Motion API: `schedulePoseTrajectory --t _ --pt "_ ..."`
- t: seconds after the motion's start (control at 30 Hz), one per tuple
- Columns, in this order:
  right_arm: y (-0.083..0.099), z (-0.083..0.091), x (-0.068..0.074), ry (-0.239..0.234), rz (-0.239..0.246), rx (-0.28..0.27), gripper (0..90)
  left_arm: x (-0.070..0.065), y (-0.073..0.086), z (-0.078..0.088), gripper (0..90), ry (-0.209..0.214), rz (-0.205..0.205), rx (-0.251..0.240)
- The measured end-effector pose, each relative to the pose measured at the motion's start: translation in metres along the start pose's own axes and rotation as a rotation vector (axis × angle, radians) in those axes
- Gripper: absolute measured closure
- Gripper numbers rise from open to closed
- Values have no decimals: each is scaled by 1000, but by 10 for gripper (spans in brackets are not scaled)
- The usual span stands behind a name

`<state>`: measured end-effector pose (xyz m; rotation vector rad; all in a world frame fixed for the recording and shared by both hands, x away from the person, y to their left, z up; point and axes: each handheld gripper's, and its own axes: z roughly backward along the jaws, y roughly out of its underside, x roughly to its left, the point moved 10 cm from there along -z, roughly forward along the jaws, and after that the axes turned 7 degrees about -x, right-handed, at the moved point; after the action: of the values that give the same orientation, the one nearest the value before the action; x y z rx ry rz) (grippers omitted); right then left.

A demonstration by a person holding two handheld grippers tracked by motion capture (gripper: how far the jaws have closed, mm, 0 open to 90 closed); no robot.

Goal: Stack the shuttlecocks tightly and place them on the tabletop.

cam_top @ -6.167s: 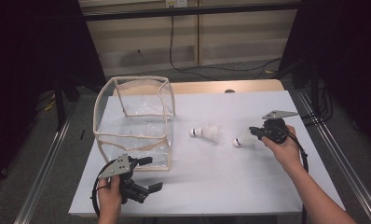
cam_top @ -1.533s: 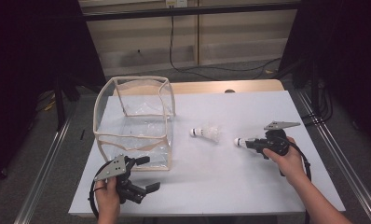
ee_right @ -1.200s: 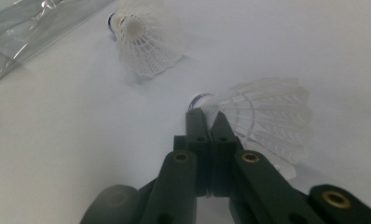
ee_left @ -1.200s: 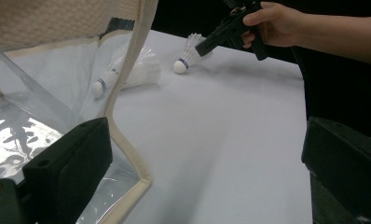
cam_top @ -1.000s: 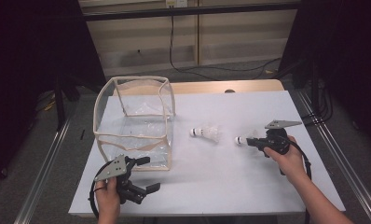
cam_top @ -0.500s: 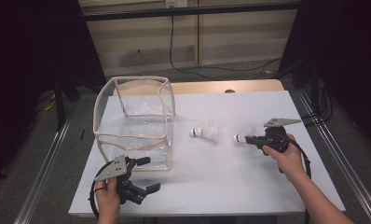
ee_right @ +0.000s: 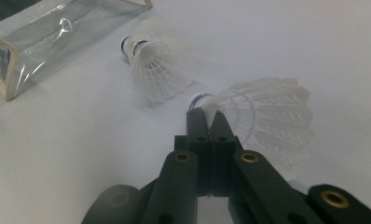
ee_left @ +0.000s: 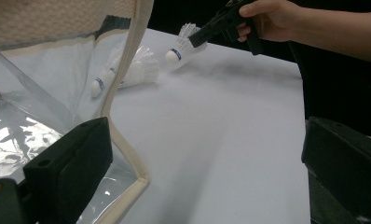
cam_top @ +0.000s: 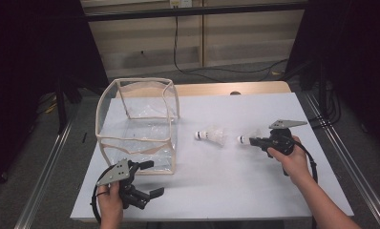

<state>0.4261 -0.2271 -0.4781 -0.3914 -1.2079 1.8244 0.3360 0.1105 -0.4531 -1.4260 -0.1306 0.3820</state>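
Shuttlecock (ee_right: 263,121) pinched between the right gripper's (ee_right: 206,122) closed jaws.

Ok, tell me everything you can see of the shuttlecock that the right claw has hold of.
The white feathered shuttlecock has a fanned skirt of ribbed feathers and a rounded white cork tip with a blue band. The right claw, jaws shut, pinches it near the feather base. It looks lifted off the white table, tip pointing toward the clear plastic box.
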Motion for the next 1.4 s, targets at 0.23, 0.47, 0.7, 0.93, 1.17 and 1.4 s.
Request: schedulePoseTrajectory --t 0.23,0.47,0.7,0.93,1.17,1.4 --pt "-2 -3 0 0 -6 -7 900 0 0 0 20 0 -2 2" --pt "-3 -4 1 -4 -11 -15 900 0 1 -1 20 0 -1 4" --pt "-8 -5 1 0 -7 -29 900 -1 1 -1 20 4 -3 7" --pt "-11 -9 6 -7 1 -33 900 0 2 0 20 3 8 9" --pt "-10 -13 9 -14 -3 -31 900 0 1 0 20 1 6 4" --pt "-11 -17 11 -20 2 -36 900 1 1 1 20 0 1 4"
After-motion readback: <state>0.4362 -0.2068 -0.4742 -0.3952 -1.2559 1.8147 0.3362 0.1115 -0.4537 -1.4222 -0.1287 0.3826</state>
